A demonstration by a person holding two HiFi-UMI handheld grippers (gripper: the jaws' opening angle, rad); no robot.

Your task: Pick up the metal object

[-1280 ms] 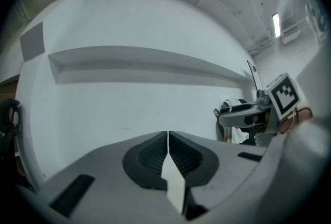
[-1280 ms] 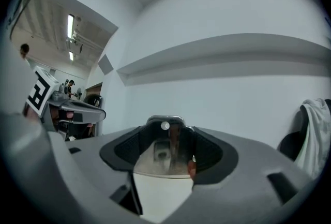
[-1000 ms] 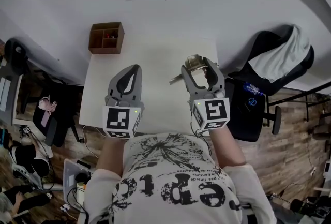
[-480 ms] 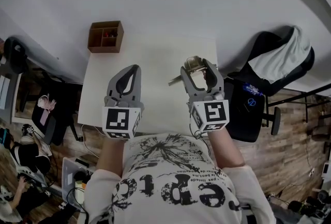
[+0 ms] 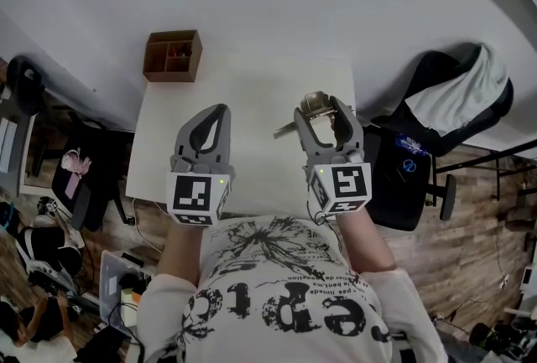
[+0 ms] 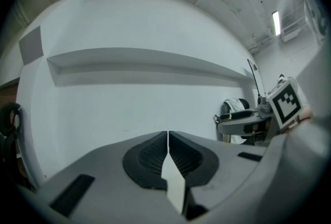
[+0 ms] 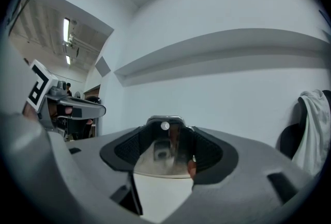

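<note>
Right claw point(image 5: 321, 107): closed on the metal object point(image 7: 164, 146). In the right gripper view a shiny, curved metal body fills the gap between the two dark ribbed pads, with its upper rim just above the jaw tips. In the head view, a slim metal part of the object sticks out from the claw's left side, towards the left claw. The rounded body shows between the jaw tips.

Left claw point(image 6: 168, 138): jaws shut against each other, with only a hairline seam between the pads. Nothing is held between them.

Position: both claws are held side by side over the near part of the white desk point(image 5: 252, 80), apart from one another, and both point away from the person. The pictures do not show whether the metal object is clear of the desk surface.

Surroundings: a wooden box point(image 5: 172, 58) with compartments sits at the far corner of the desk. It is ahead of the left claw, to its left and well apart from it. A dark chair point(image 5: 436, 80) with a pale garment draped over it stands off the desk, to the right of the right claw. A plain white wall point(image 6: 145, 109) lies ahead of both claws. The contents of the box are too small to identify.
</note>
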